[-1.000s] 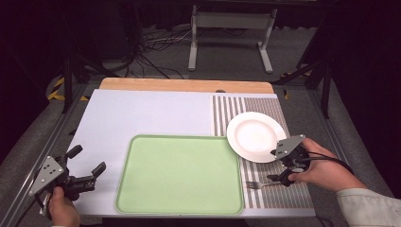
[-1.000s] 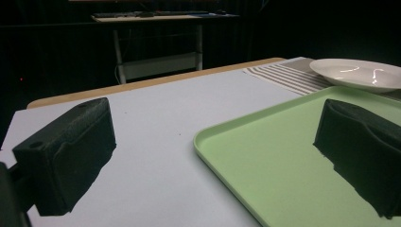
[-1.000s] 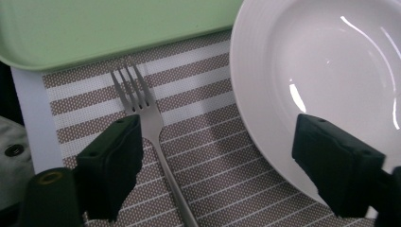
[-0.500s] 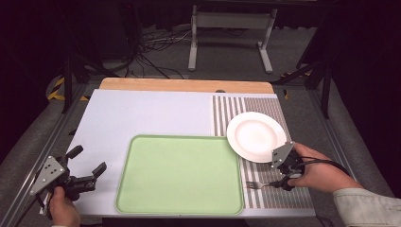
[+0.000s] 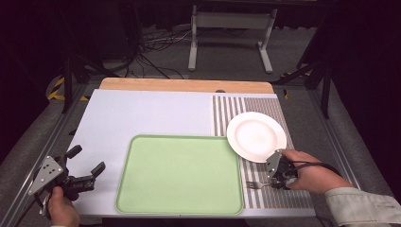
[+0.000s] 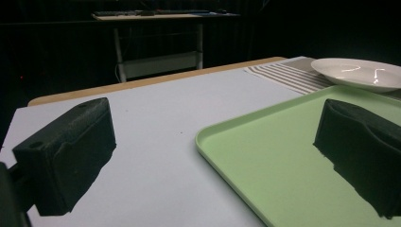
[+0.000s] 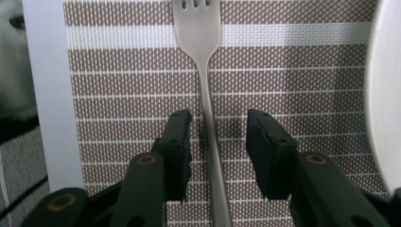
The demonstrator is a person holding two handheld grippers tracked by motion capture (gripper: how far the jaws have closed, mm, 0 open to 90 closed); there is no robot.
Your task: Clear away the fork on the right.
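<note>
A silver fork (image 7: pixel 208 90) lies flat on the striped placemat (image 7: pixel 293 75), its tines pointing away from my right gripper (image 7: pixel 217 146). That gripper is low over the handle with a finger on each side; its jaws have just been closing, and a gap still shows between the pads and the handle. From above, the fork (image 5: pixel 255 184) sits just left of my right gripper (image 5: pixel 280 180), near the table's front right. My left gripper (image 5: pixel 85 165) stands open at the front left, beside the green tray (image 5: pixel 179 175). The white plate (image 5: pixel 256 136) rests on the placemat.
The green tray (image 6: pixel 293 161) has a raised rim near the left gripper's right finger (image 6: pixel 364 151). The white plate (image 6: pixel 359 73) lies beyond it, overlapping the tray's far corner. A wooden strip (image 5: pixel 187 85) runs along the table's far edge.
My right gripper has sunk toward the placemat and its jaws have narrowed around the fork's handle. The left gripper has kept still.
</note>
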